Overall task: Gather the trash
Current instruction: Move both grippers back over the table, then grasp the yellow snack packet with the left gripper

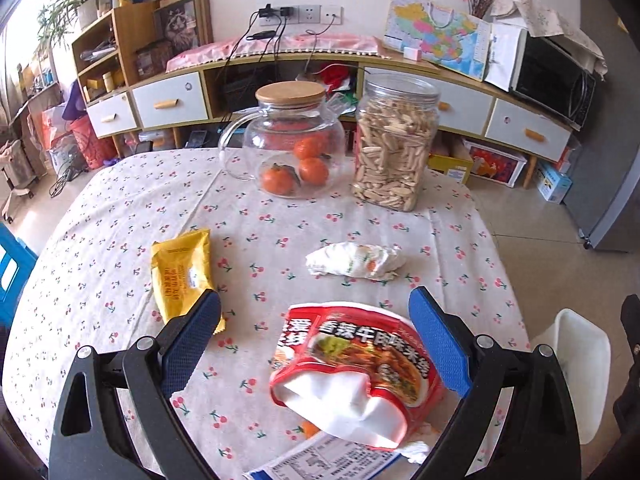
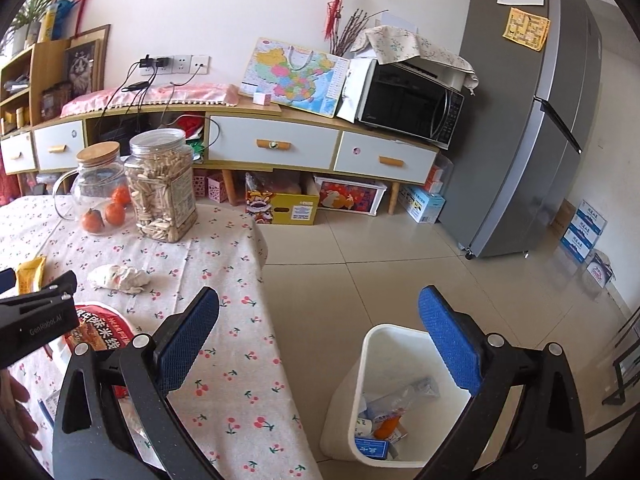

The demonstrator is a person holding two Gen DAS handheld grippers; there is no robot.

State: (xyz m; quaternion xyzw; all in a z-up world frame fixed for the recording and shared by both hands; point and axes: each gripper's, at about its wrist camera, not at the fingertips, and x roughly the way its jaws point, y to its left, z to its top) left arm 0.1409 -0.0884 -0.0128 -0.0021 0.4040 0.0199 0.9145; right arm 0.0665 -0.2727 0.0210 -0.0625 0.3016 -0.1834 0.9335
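Trash is lying across a table [image 1: 100, 208] under a cherry-print cloth: a red noodle wrapper [image 1: 356, 368] at the near edge, a yellow packet [image 1: 182, 272] toward the left edge, and a crumpled tissue [image 1: 354, 260] nearer the middle. The left gripper [image 1: 316, 344] is hovering with its fingers spread wide on either side of the red wrapper, gripping nothing. The right gripper [image 2: 320, 340] is hanging past the table's right edge, fingers wide apart and empty, above a white bin [image 2: 376, 344] that is holding scraps on the floor.
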